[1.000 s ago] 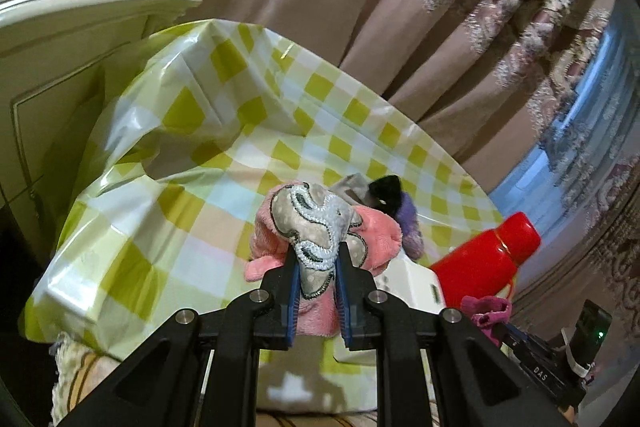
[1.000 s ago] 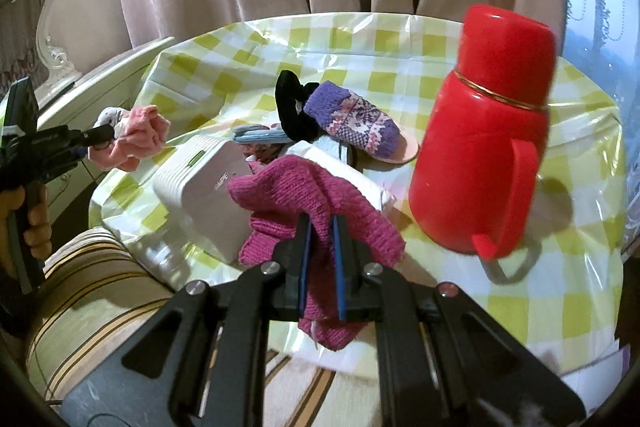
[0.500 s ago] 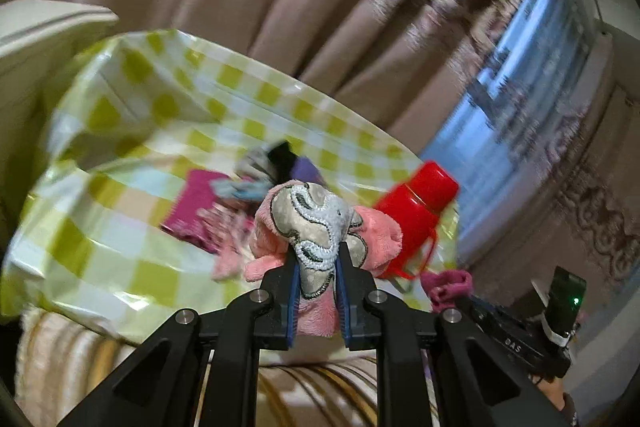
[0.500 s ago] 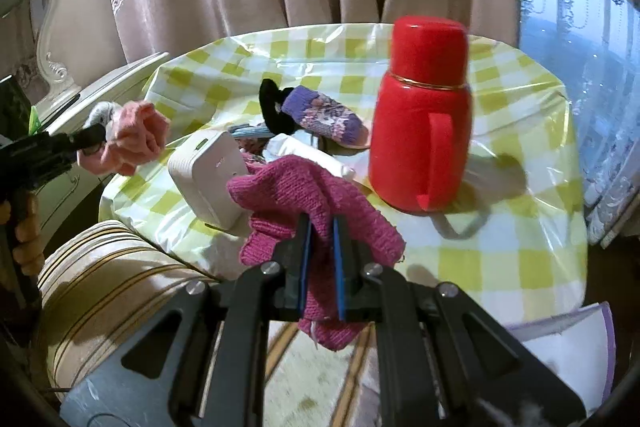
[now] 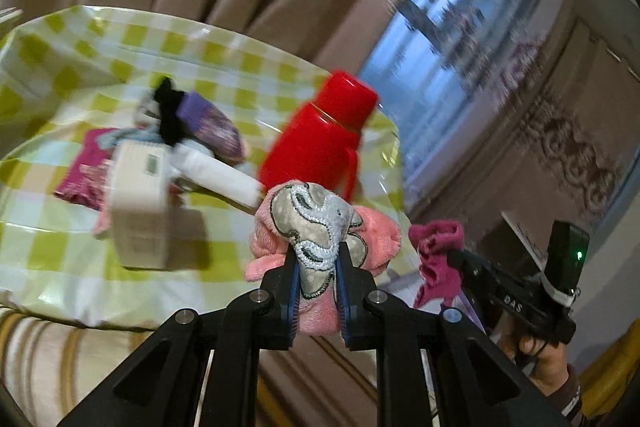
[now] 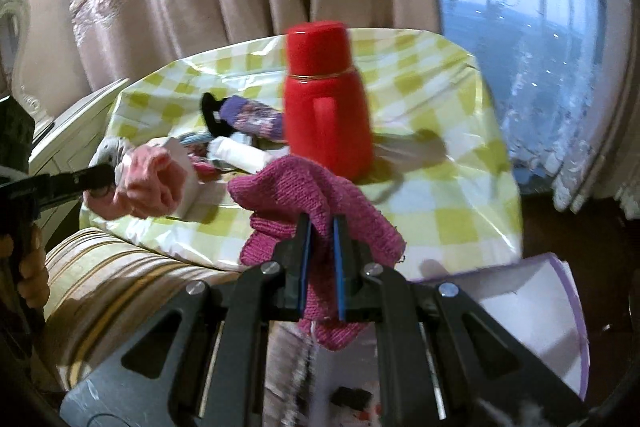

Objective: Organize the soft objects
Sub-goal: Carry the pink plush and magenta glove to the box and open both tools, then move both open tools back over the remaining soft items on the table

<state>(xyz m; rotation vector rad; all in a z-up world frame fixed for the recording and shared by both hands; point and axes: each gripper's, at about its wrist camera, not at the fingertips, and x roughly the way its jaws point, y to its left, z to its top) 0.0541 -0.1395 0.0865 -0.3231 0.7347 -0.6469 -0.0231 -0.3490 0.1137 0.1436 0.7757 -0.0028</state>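
Note:
My left gripper [image 5: 316,259] is shut on a pink plush cloth with a grey embroidered patch [image 5: 316,223], held in the air at the table's near edge; it also shows in the right wrist view [image 6: 148,187]. My right gripper [image 6: 319,239] is shut on a magenta knitted piece [image 6: 308,195], held off the table's front edge; it shows in the left wrist view [image 5: 436,259]. A purple patterned mitten [image 6: 256,119], a black soft item [image 6: 212,115] and more pink fabric [image 5: 86,167] lie on the checked tablecloth [image 6: 440,195].
A red thermos jug [image 6: 326,99] stands mid-table. A white box [image 5: 138,207] and a white roll [image 5: 218,173] lie beside the soft pile. A striped cushion [image 6: 120,287] sits below the table's front edge. A white and purple container [image 6: 532,303] is at lower right. Curtains hang behind.
Both grippers have pulled back from the table with their cloths still held. The left view has swung right, towards the thermos and window. The right view now shows the white and purple container.

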